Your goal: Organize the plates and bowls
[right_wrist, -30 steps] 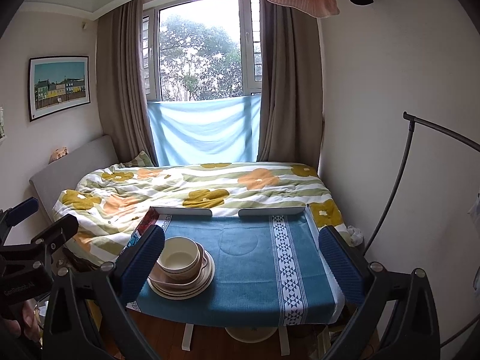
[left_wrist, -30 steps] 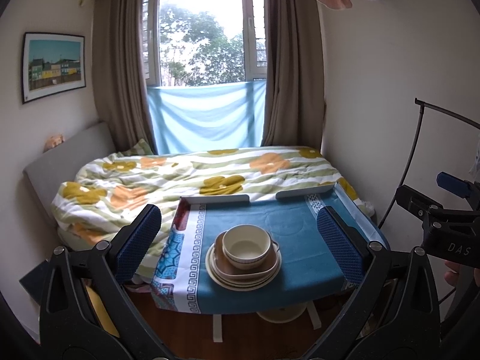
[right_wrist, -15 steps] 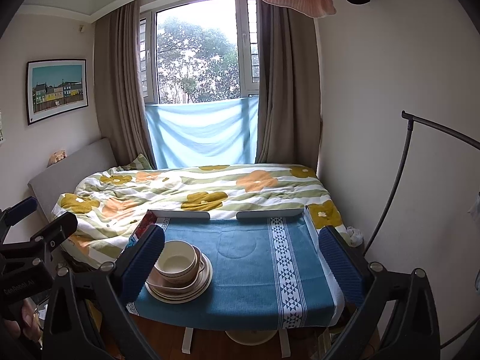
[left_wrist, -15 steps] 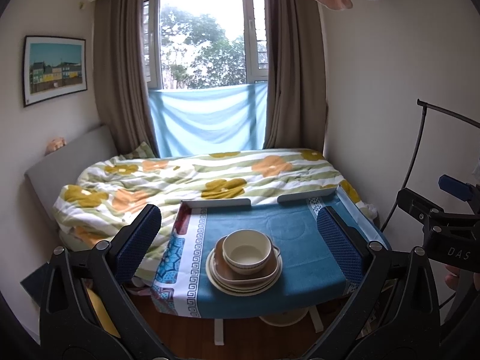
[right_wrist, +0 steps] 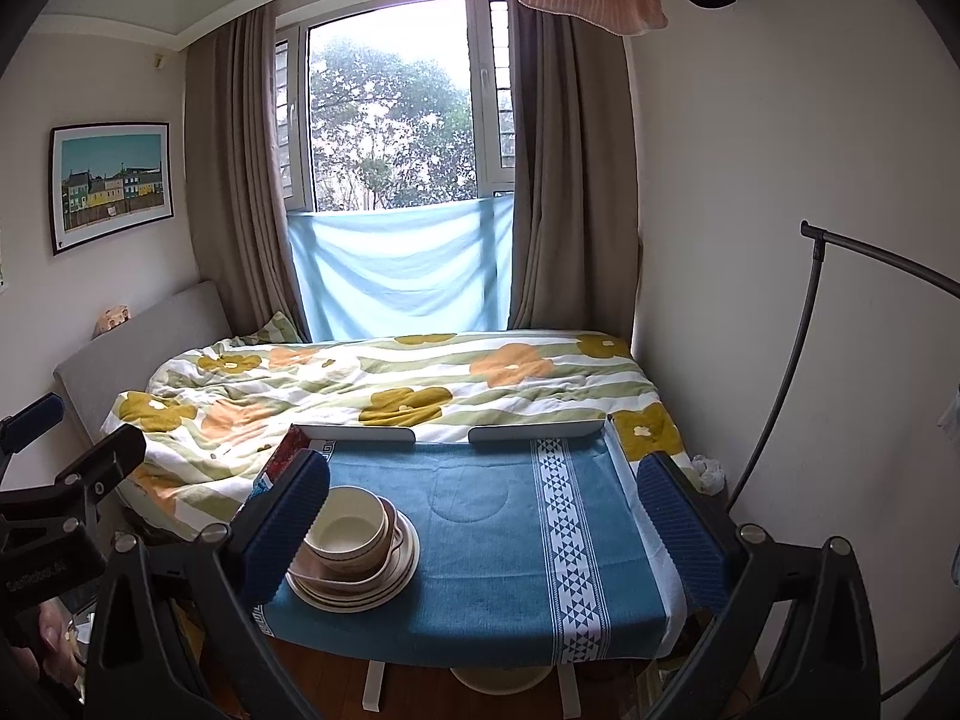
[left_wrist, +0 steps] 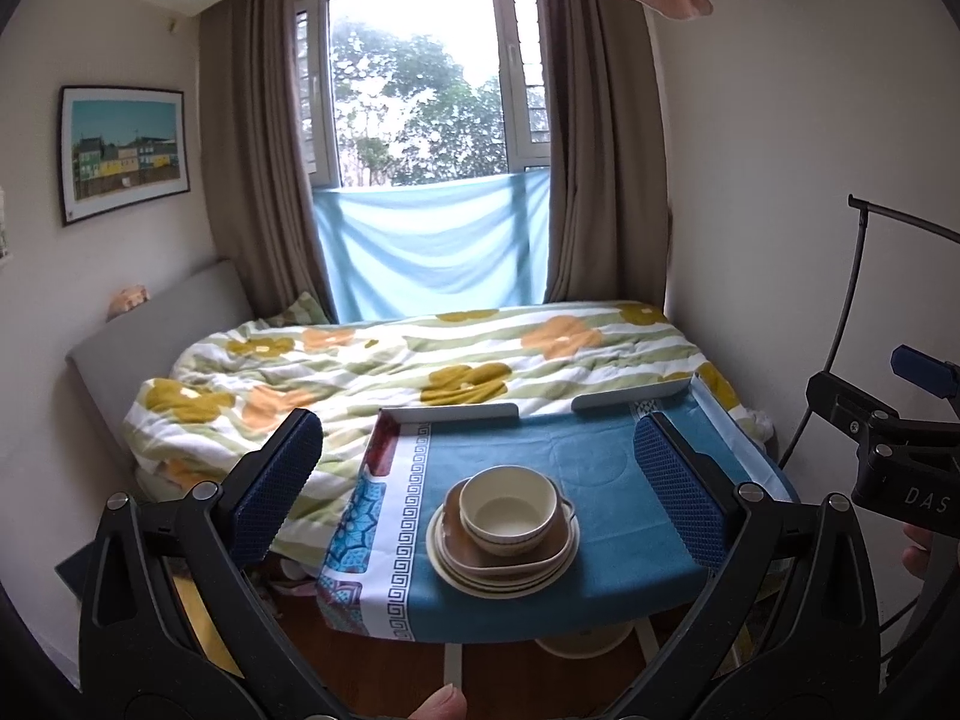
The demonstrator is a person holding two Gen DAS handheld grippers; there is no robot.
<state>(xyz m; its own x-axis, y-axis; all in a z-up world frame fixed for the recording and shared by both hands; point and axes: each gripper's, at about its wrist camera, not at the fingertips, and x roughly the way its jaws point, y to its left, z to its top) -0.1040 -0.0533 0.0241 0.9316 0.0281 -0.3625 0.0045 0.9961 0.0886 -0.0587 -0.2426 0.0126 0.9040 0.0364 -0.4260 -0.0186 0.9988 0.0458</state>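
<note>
A bowl [left_wrist: 509, 501] is stacked on plates [left_wrist: 503, 564] near the table's [left_wrist: 600, 456] front left corner. The left gripper [left_wrist: 480, 492] and right gripper [right_wrist: 480, 516] are held wide open, and nothing is gripped.

left gripper [left_wrist: 480, 492] agape | bowl [left_wrist: 509, 507] atop plates [left_wrist: 503, 564] | table [left_wrist: 612, 456]

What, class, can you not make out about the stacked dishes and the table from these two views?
- Plate count in the stack: left wrist view, the bowl and brown dish cover them, so only rims show.
- Stack's left edge: right wrist view, the right gripper's left finger hides it.
- Table legs: both views, the blue cloth and bottom edge hide them.
</note>
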